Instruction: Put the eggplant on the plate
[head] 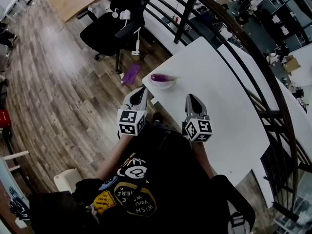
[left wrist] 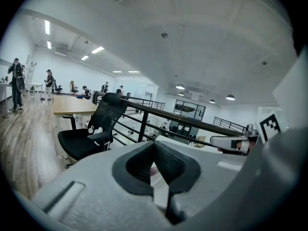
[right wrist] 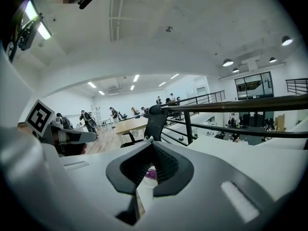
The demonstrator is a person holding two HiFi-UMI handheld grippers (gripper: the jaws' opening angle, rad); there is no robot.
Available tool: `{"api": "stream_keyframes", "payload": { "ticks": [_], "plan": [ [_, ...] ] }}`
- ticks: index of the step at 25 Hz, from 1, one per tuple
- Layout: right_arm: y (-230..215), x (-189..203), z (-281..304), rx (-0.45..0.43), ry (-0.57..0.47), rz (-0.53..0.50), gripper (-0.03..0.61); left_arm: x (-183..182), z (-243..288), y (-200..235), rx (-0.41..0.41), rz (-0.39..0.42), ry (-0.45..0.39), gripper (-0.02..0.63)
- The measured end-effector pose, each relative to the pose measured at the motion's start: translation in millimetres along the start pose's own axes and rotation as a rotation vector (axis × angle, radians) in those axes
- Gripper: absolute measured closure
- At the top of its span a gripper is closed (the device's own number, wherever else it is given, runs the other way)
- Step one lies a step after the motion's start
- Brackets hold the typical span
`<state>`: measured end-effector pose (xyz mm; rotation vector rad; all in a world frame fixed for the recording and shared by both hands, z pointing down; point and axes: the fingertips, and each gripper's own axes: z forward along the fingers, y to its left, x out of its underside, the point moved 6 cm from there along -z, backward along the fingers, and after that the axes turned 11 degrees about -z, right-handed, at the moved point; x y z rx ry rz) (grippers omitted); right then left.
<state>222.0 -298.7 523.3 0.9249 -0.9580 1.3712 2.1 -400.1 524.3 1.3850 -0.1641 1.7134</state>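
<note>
I hold both grippers low at the near edge of the white table (head: 229, 96), which has a smooth, matte top and a sharp corner. My left gripper (head: 141, 90) has its two jaws pressed together; in the left gripper view the dark, ribbed pads meet at their tips and nothing is between them. My right gripper (head: 191, 98) is the same: the jaws are closed tip to tip, with nothing in them. Each gripper has a pale grey plastic body that narrows to a point, and behind it sits a cube with black and white square markers.

The eggplant (head: 161, 77) is glossy, purple and long. It lies inside the plate (head: 163, 85), a small round white dish with a shallow raised rim. The plate stands near the far left corner of the table, ahead of both grippers and apart from them, a little closer to the left one.

Beyond the table a dark curved metal railing (head: 234, 23) runs across. To the left there is a wooden plank floor (head: 53, 82) and a black office chair (head: 109, 28) with a mesh back.
</note>
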Motion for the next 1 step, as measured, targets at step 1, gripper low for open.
{"api": "stream_keyframes", "payload": {
  "ticks": [1],
  "plan": [
    [0.4, -0.3, 1.5, -0.002, 0.005, -0.005, 0.577, -1.2, 0.8, 1.3, -0.001, -0.002, -0.002, 0.609]
  ]
}}
